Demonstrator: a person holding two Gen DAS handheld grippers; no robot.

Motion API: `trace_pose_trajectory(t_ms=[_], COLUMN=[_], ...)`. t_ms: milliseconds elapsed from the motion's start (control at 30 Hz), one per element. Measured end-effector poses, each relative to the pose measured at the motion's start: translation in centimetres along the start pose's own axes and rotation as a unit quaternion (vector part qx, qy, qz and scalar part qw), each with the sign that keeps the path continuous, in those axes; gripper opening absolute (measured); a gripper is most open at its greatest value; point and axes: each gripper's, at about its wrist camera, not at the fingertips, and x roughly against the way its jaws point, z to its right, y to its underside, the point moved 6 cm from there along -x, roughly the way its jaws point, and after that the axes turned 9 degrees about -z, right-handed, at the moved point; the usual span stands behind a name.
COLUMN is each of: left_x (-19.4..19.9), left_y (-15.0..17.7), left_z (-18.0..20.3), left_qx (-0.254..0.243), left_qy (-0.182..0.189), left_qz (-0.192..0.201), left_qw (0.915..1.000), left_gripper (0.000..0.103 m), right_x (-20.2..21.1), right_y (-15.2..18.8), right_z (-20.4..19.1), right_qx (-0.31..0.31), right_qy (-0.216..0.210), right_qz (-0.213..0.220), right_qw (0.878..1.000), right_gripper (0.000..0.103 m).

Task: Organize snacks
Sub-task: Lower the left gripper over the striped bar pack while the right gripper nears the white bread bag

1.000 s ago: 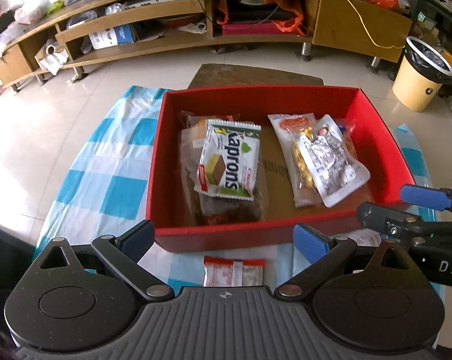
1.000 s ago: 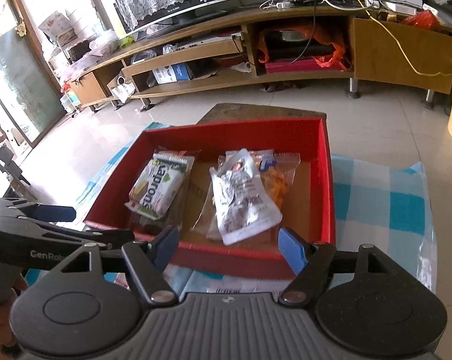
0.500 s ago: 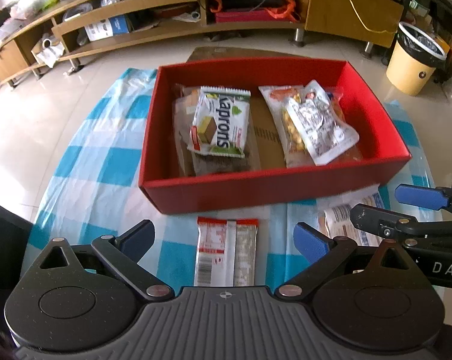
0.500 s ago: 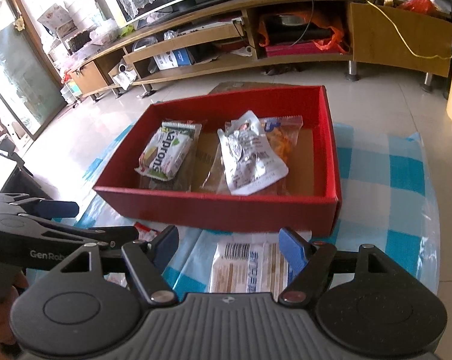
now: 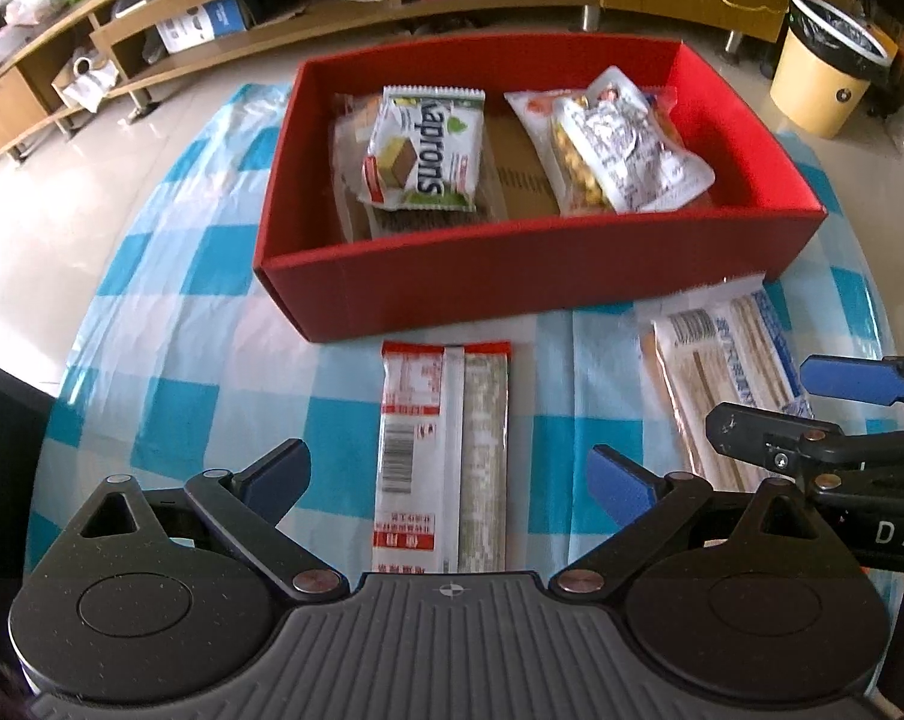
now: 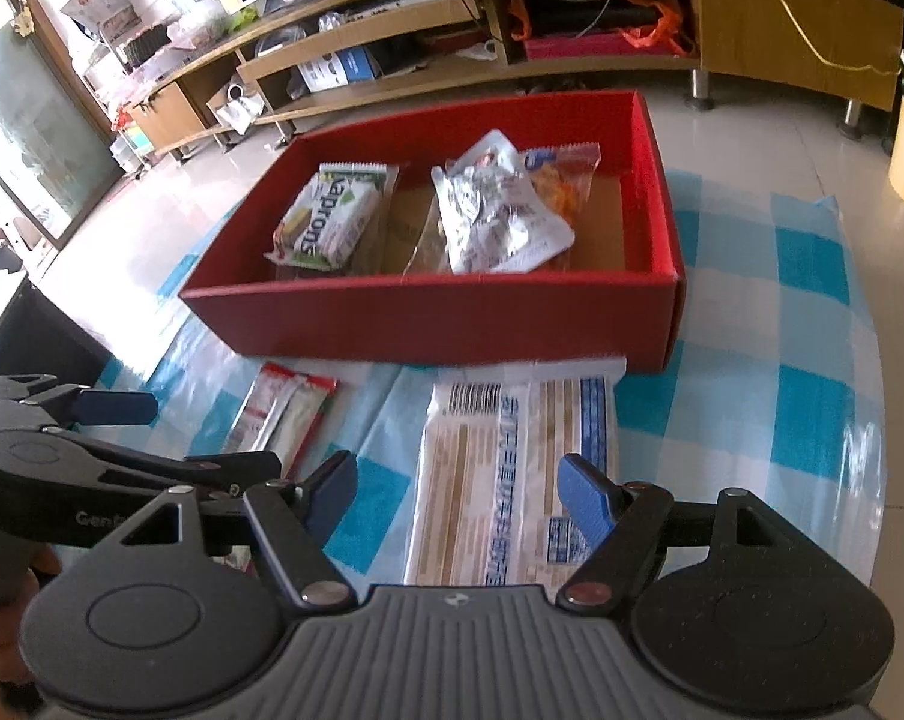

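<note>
Packets [image 5: 443, 468] [image 6: 515, 480] lie just before red box [image 5: 512, 276], grippers apart above.

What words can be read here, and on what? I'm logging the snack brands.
"Kaprons": green and white wafer pack in the red box.
"DA", cut off: right hand-held gripper, seen from the left wrist.
"GenR", cut off: left hand-held gripper, seen from the right wrist.
Red and white packet: barcode and print too small to read.
Blue and white packet: barcode and print too blurred to read.
</note>
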Motion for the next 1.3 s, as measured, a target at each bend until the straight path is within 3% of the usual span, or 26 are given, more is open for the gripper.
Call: trace_pose_trajectory(t_ms=[500, 767, 1000, 1067, 1300], left_x=[-3.6, -5.5, -5.7, -5.8, -5.7], left_y=[0.7, 0.4, 0.3, 0.3, 0.3], left_z=[-1.0, -1.8, -1.7, -1.5, -1.2], left_qx=[0.012, 0.051, 0.045, 0.043, 0.041], left_qy=[-0.009, 0.022, 0.020, 0.019, 0.021], left_qz=[-0.044, -0.073, -0.072, -0.072, -0.069], left_qw=[0.9989, 0.9957, 0.9962, 0.9963, 0.9966], left_gripper=[0.100, 0.101, 0.103, 0.103, 0.103], right_x=[-1.4, -2.1, -3.8, -4.4, -4.8], right_y=[0.2, -0.7, -0.5, -0.5, -0.6], right_z=[1.1, 2.3, 1.9, 1.7, 1.5], right_qx=[0.000, -0.017, 0.003, 0.013, 0.014], right_qy=[0.016, 0.020, 0.032, 0.037, 0.051], right_qz=[-0.021, -0.029, -0.051, -0.052, -0.048], right_qw=[1.000, 0.999, 0.998, 0.998, 0.997], right_gripper=[0.073, 0.074, 0.090, 0.100, 0.103])
